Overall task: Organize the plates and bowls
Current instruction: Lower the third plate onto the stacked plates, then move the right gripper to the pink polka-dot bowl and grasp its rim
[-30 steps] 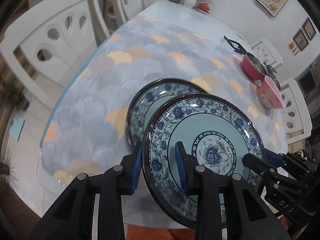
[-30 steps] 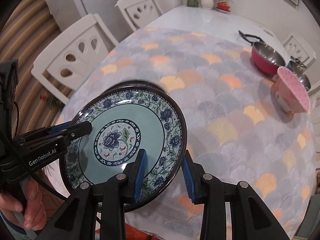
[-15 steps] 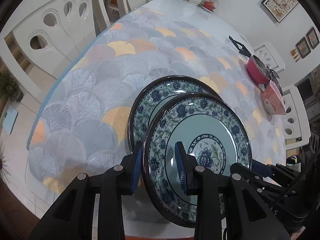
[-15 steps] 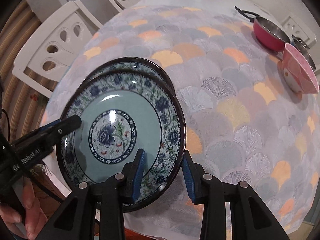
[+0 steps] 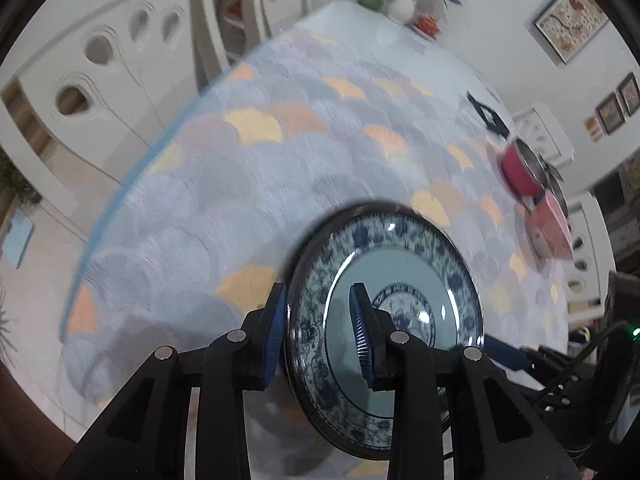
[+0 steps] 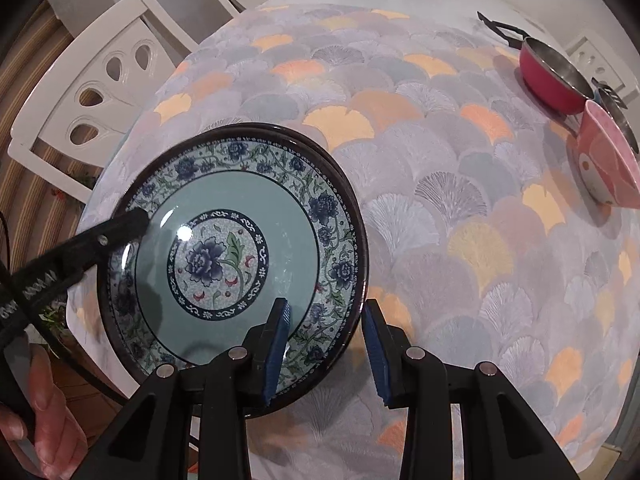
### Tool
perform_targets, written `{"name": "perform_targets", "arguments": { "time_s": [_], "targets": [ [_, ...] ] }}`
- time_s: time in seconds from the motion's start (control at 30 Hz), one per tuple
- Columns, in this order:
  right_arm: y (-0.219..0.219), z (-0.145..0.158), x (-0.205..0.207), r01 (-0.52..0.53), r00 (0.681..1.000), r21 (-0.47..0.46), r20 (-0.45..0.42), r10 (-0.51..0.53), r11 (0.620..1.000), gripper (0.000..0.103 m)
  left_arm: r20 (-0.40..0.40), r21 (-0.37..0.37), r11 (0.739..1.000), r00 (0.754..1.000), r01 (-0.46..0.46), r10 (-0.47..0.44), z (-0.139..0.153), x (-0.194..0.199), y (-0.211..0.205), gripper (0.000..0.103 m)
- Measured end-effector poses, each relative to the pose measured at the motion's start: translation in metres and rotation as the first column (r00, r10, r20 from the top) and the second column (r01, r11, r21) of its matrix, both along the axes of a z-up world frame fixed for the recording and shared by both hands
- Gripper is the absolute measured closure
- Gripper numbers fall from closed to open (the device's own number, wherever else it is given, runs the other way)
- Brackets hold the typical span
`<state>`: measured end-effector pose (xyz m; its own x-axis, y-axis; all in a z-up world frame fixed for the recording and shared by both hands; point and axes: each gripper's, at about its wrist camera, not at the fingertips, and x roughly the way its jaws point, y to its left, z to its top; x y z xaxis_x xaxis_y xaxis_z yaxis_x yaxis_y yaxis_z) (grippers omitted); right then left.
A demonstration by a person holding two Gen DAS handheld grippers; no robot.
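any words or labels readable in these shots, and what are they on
White lettering on the arm of the left tongs, seen in the right wrist view: too blurred and cut off to read.
Framed pictures on the wall: no legible text.
Top plate, pink bowl, red pan: no text, only patterns.

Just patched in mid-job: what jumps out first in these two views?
The blue floral plate dominates the near table edge, its rim pinched by the left gripper and the right gripper, directly over a matching plate's rim. At the far right edge sit a red pan and a pink bowl.
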<state>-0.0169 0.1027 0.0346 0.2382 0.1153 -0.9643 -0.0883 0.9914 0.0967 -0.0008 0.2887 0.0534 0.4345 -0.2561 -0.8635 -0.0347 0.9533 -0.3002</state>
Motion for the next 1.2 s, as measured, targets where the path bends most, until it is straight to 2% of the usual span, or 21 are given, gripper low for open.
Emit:
{"name": "perform_targets", "arguments": {
  "time_s": [0.37,0.57,0.67,0.77,0.83,0.9,1.03,1.1,1.2],
  "targets": [
    [0.006,-0.005,0.016,-0.018,1.000,-0.003,-0.024,0.018,1.000,0.066,0.013,-0.018,1.000,1.000,0.006,-0.005,0.007,0.028,0.007,0.075],
    [-0.005,0.007,0.027,0.023,0.999,-0.028,-0.042,-0.024,0.999,0.065,0.074,-0.005,0.997,0.994,0.083,-0.082,0.029,0.047,-0.015,0.075],
    [-0.018,0.021,0.027,0.066,0.998,-0.028,-0.010,-0.066,0.997,0.062,0.115,0.006,0.990,0.984,0.140,-0.140,0.045,0.059,-0.031,0.075],
    [-0.038,0.036,0.024,0.115,0.993,-0.034,0.031,-0.114,0.993,0.058,0.154,0.030,0.978,0.966,0.206,-0.209,0.060,0.069,-0.055,0.075],
    [-0.056,0.043,0.024,0.165,0.986,-0.017,0.034,-0.164,0.986,0.057,0.187,0.058,0.963,0.945,0.262,-0.268,0.074,0.073,-0.078,0.075],
    [-0.079,0.050,0.024,0.221,0.975,0.012,0.035,-0.222,0.975,0.057,0.208,0.056,0.945,0.922,0.321,-0.326,0.085,0.075,-0.102,0.075],
    [-0.139,0.071,0.022,0.346,0.934,0.045,0.080,-0.349,0.937,0.057,0.235,0.058,0.903,0.874,0.425,-0.426,0.102,0.081,-0.159,0.073],
    [-0.175,0.084,0.016,0.402,0.906,0.056,0.120,-0.405,0.914,0.053,0.240,0.043,0.887,0.857,0.460,-0.456,0.108,0.084,-0.187,0.064],
    [-0.223,0.097,0.016,0.462,0.867,0.076,0.169,-0.468,0.884,0.049,0.242,0.024,0.875,0.846,0.484,-0.475,0.116,0.085,-0.225,0.061]
  ]
}}
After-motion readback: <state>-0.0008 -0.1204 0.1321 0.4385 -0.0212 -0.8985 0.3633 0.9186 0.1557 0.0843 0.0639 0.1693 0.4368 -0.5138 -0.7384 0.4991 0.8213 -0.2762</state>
